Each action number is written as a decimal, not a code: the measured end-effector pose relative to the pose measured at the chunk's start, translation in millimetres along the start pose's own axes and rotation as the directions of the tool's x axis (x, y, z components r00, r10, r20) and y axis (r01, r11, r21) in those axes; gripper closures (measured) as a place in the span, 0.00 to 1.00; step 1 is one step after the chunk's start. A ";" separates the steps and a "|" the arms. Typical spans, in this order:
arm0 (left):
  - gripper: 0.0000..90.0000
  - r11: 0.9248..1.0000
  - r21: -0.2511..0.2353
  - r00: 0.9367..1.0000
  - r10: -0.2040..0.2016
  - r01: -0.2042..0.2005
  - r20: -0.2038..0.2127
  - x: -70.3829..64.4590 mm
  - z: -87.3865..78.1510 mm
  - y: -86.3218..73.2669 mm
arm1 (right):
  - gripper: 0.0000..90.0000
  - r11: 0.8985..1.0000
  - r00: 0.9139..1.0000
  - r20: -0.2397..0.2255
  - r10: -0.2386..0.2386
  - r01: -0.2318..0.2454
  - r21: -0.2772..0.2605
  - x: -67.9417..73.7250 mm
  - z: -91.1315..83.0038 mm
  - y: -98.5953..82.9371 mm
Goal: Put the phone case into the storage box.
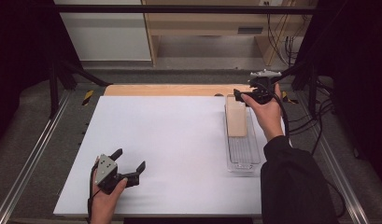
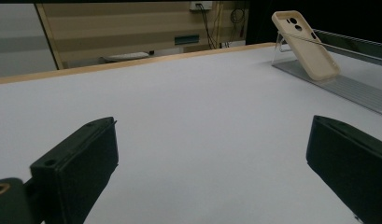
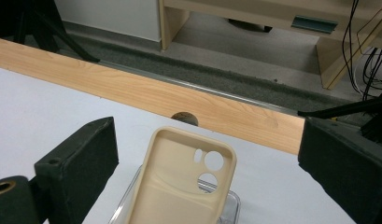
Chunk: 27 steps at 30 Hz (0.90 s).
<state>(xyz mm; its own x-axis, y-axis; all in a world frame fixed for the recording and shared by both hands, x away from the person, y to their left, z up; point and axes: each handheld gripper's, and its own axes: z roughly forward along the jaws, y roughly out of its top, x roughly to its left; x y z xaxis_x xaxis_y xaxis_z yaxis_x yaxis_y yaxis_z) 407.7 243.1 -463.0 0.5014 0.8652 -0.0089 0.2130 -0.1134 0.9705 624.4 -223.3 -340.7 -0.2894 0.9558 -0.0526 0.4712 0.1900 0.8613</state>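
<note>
— Black jaws stood nearest the lens in the right gripper view, spread wide, and between them rose the beige phone case point(image 3: 184, 182). Where exactly was it?

— It leaned against the far end of a clear plastic tray point(image 1: 242, 154) on the right side of the white table point(image 1: 170, 140), top edge up, hollow side facing the right tongs point(image 1: 247, 96).

— Were those tongs on it?

— No. They hovered just over its top edge, released, touching nothing.

— How would it handle?

— Light, I judged, and bendy: a thin shell that would flex under a hard squeeze. The smooth surface might slip. I'd have pinched it across the top rim, beside the camera cut-outs, or across the two long edges.

— And the other hand?

— The left tongs point(image 1: 131, 161) rested low near the table's front-left corner, well apart from the tray, jaws also spread and empty. In the left gripper view the case point(image 2: 306, 44) stood tilted far off. Beyond lay the wooden table edge point(image 3: 146, 95) and the floor.
</note>
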 end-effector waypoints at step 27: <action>0.02 1.000 -0.010 1.000 -0.005 0.005 -0.006 4.0 -3.1 0.3 | 0.05 1.000 1.000 -0.027 -0.016 0.016 -0.012 14.4 -5.5 2.6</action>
<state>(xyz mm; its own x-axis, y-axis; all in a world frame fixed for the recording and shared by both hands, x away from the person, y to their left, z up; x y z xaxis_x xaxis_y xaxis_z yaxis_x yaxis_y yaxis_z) 407.2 248.0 -462.0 0.4954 0.8686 -0.0126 0.2075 -0.1042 0.9727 616.9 -210.2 -336.4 -0.3194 0.9462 -0.0524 0.4568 0.2022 0.8663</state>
